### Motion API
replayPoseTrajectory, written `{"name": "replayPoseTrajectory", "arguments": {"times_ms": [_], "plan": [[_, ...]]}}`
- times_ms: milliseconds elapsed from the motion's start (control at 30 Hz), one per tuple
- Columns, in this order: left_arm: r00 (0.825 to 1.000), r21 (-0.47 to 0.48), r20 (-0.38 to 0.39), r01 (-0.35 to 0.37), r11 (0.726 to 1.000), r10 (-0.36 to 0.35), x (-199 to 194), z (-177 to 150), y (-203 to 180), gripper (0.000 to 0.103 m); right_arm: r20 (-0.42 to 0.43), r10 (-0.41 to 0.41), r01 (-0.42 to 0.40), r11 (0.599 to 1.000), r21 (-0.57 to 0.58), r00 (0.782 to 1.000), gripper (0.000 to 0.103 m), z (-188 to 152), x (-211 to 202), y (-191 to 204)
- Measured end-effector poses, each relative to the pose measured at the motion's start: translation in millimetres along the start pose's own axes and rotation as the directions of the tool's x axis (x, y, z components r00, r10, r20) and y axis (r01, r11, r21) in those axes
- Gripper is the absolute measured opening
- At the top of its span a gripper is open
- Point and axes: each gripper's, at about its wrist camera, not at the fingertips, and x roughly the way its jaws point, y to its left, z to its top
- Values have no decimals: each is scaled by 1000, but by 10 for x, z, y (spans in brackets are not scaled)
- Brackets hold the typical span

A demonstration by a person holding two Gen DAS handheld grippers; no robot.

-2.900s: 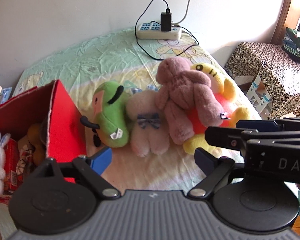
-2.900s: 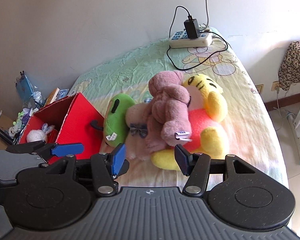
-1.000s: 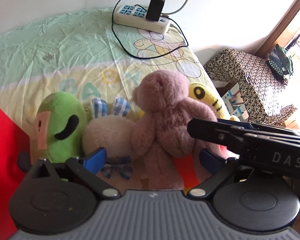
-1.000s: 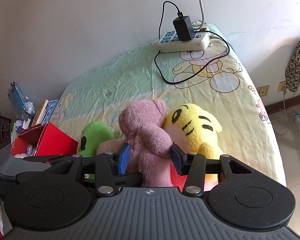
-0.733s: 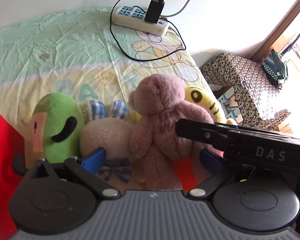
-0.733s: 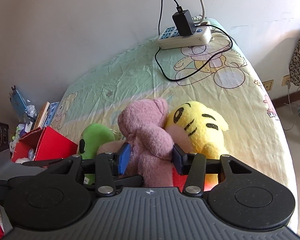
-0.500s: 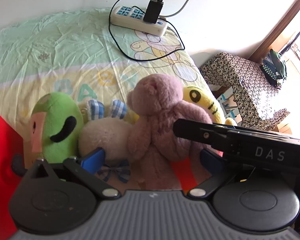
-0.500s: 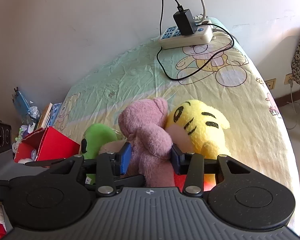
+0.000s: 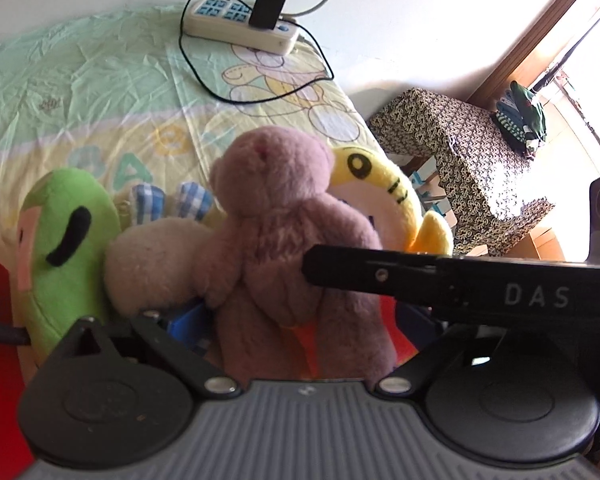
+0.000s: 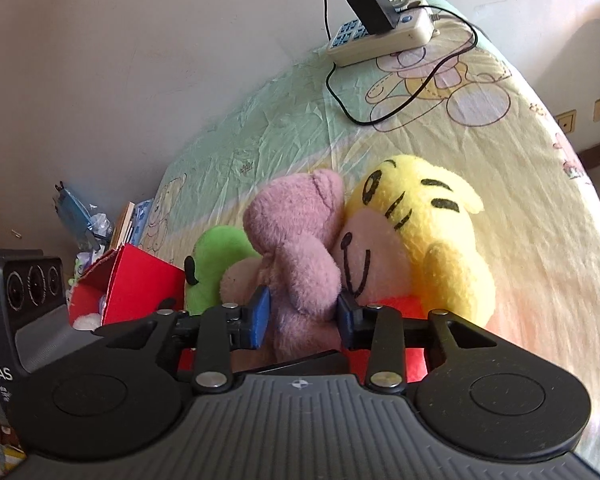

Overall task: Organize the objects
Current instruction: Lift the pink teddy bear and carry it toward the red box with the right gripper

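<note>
The left gripper (image 9: 300, 320) is being narrowed from its wide spread of a second ago, jaws closing around the pink bear's (image 9: 284, 240) lower body. The right gripper (image 10: 302, 316), tighter than before, is being kept pinched on the bear from its flank. Both are being angled down at the bear, propped on the bed (image 9: 100, 92) between beige and yellow plushies (image 10: 428, 240).

Right gripper (image 10: 302, 316) angled downward, both blue pads pressed into the flanks of the mauve plush bear (image 10: 300, 248), jaws closing. Left gripper (image 9: 300, 320) just left, pitched down more steeply, jaws wider and closing around the bear's legs.
</note>
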Motion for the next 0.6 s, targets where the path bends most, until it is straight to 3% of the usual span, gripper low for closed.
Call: {"name": "replayPoseTrajectory", "arguments": {"times_ms": [100, 600], "plan": [[1000, -5, -11, -7, 1000, 7, 66, 0, 20, 86, -14, 12, -12, 1000, 14, 1000, 40, -15, 83, 13], [999, 22, 11, -39, 999, 39, -35, -80, -35, 74, -15, 45, -46, 997, -65, 999, 32, -73, -99, 161]]}}
